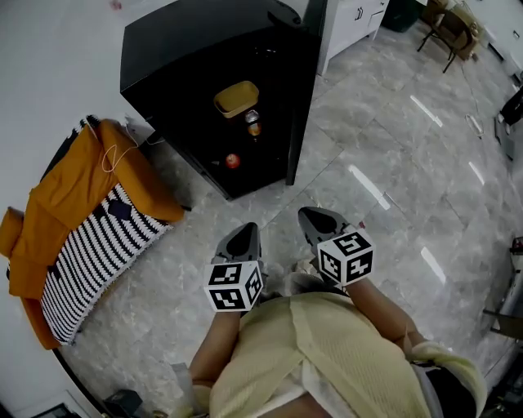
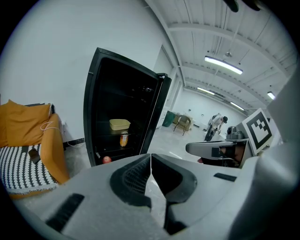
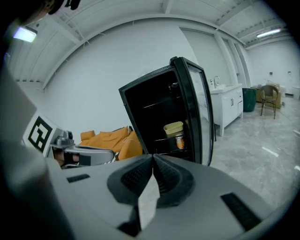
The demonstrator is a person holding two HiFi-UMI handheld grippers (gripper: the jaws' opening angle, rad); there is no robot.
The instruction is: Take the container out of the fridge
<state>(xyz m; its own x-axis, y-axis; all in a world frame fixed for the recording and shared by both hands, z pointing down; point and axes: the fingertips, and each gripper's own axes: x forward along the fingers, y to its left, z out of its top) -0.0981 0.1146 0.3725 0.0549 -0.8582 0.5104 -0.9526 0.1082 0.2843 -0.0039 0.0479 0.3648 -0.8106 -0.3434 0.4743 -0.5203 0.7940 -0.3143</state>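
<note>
A black fridge [image 1: 176, 49] stands ahead with its door [image 1: 302, 90] swung open. A yellow lidded container [image 1: 236, 97] [image 2: 119, 124] [image 3: 173, 128] sits on its middle shelf. Under it stands an orange jar [image 1: 254, 127] [image 2: 123, 139] [image 3: 179, 141], and a red fruit [image 1: 233, 161] [image 2: 106, 159] lies on the lowest shelf. My left gripper [image 1: 243, 238] [image 2: 150, 157] and right gripper [image 1: 315, 219] [image 3: 153, 158] hang side by side near my body, well short of the fridge. Both are shut, jaw tips touching, with nothing between them.
An orange and striped cushioned seat [image 1: 82, 220] stands left of the fridge. White cabinets [image 1: 351, 20] and chairs [image 1: 449, 28] are at the far right. A person [image 2: 216, 123] stands far off in the hall. The floor is glossy grey tile [image 1: 392, 155].
</note>
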